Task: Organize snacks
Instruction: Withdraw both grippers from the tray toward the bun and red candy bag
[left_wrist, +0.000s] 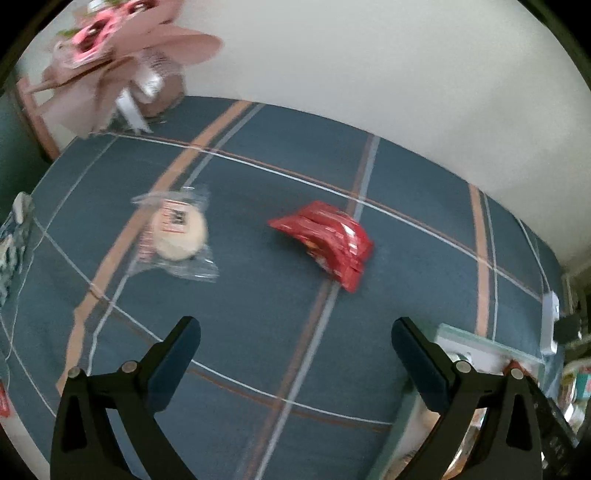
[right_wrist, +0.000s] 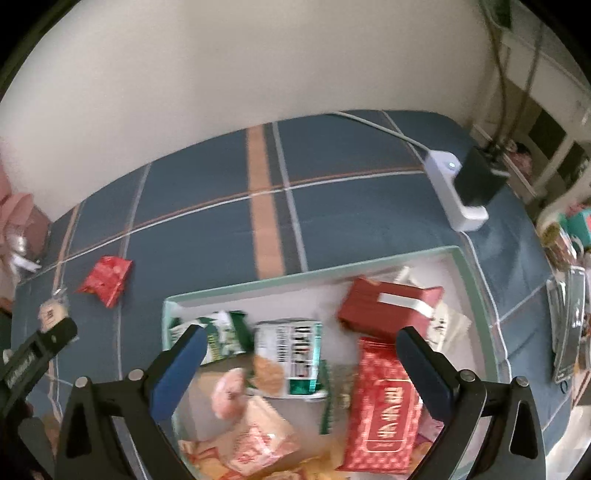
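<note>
On the blue cloth, two snacks lay loose. Saw a red pack past the left gripper, a bit to the right, and a round cake in a clear bag off to the left, well apart from it. Left jaws stood wide apart, held nothing, touched nothing. Over the box, found the right gripper, jaws wide apart too, nothing between them. Down in the box lay a green pack, a white and green pack, a dark red pack, a red pack with white words, a pink snack and an orange bag. Far right on the cloth sat a white plug strip.
</note>
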